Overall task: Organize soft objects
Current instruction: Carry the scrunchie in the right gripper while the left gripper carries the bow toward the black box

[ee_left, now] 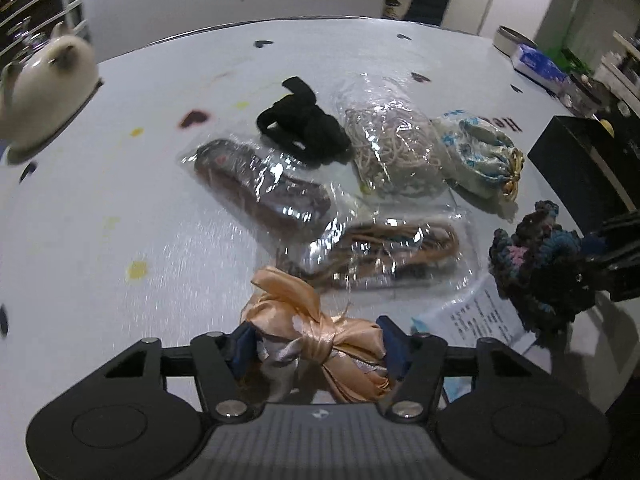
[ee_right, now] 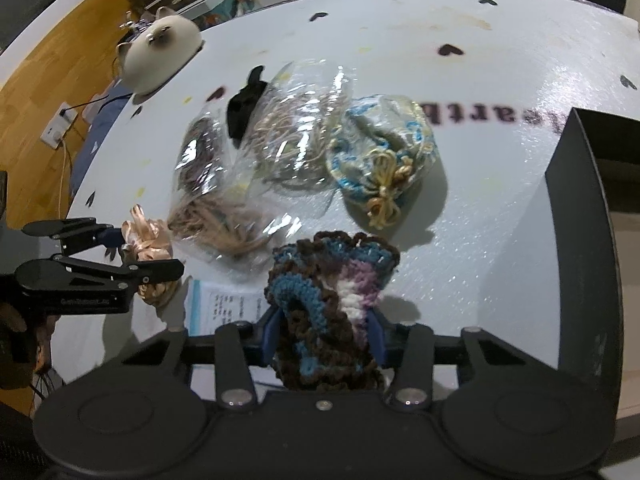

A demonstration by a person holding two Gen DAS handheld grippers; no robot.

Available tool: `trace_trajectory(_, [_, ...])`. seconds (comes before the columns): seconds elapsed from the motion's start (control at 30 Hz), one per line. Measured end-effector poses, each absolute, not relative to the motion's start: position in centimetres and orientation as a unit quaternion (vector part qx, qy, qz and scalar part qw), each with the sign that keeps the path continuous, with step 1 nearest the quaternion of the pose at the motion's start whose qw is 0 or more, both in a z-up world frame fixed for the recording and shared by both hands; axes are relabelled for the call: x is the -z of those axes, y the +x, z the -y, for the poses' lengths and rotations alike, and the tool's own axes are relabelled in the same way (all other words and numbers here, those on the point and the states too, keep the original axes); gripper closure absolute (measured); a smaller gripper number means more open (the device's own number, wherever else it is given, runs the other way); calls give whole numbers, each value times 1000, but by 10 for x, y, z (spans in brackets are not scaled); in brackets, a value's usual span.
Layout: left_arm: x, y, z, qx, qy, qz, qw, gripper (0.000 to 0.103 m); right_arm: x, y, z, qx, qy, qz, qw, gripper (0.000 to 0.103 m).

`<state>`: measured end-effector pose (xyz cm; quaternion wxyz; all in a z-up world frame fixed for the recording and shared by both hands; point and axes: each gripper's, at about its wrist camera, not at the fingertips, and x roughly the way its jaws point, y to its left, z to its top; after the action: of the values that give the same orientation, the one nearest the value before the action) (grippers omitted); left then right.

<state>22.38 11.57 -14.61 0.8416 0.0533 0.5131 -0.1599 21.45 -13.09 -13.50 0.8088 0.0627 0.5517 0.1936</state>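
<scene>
A peach satin bow [ee_left: 316,332] lies on the white table [ee_left: 120,208] between the blue pads of my left gripper [ee_left: 319,346], which press on both its ends. In the right wrist view the same bow [ee_right: 150,242] sits in the left gripper [ee_right: 150,252]. A brown, blue and purple crocheted piece [ee_right: 328,300] fills the gap of my right gripper [ee_right: 324,332], with both pads against its sides. It shows at the right of the left wrist view as the crocheted piece [ee_left: 536,264].
Three clear bags of cord [ee_left: 392,152] [ee_left: 260,188] [ee_left: 396,256], a black fabric band [ee_left: 304,128] and a blue-patterned drawstring pouch [ee_right: 384,160] lie mid-table. A printed leaflet [ee_left: 476,316] lies between the grippers. A black box [ee_right: 588,220] stands right, a cream cat figure [ee_right: 160,52] far left.
</scene>
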Motion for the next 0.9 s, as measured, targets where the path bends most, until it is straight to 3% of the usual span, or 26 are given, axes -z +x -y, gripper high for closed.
trace_trajectory(0.3, [123,169,-120,77,-7,-483,872,44,101,183,140,-207,47,-497,842,59])
trace_trajectory(0.9, [4,81,-55,31,-58,-339,939,44,4,100,194,-217,67,-335,914,58])
